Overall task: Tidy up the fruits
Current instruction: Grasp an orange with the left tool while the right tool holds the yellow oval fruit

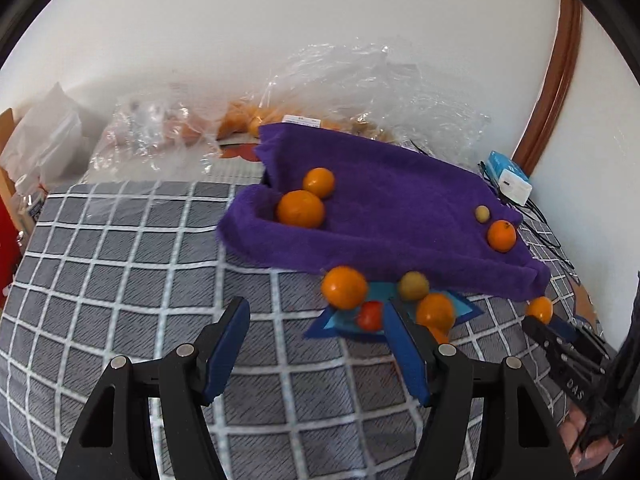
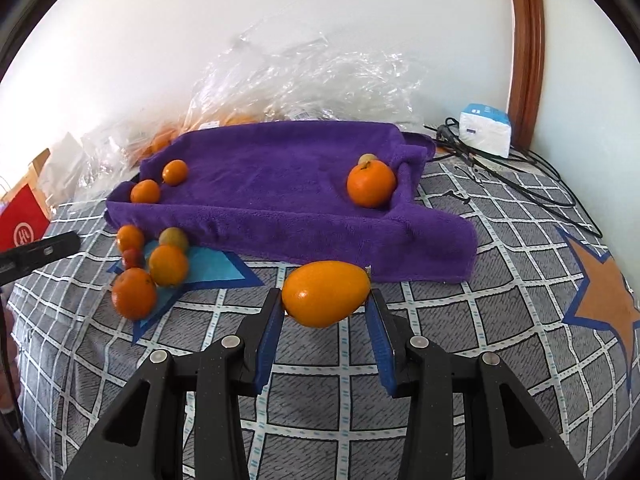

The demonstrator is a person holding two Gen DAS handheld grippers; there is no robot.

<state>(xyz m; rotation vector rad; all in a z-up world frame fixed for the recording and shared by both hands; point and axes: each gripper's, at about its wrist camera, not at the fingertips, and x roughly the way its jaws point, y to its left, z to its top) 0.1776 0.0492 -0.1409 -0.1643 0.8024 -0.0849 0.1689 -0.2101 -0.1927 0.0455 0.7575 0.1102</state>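
My right gripper (image 2: 325,300) is shut on an oval orange fruit (image 2: 326,294), held above the checked bedspread in front of a purple towel (image 2: 280,176) shaped like a tray. On the towel lie two oranges (image 2: 145,191) at its left end, and an orange (image 2: 371,183) with a small yellowish fruit (image 2: 367,158) at its right end. My left gripper (image 1: 315,305) is open and holds nothing. Beyond its fingers, a pile of oranges (image 1: 344,286), a yellowish fruit (image 1: 414,285) and a small red fruit (image 1: 370,315) rest on a blue star print. The right gripper (image 1: 538,318) shows at the right edge.
Clear plastic bags (image 2: 304,76) with more oranges lie against the wall behind the towel. A white and blue box (image 2: 485,128) with black cables (image 2: 520,184) sits at the back right by a wooden door frame (image 2: 526,40). A red box (image 2: 22,224) stands at the left.
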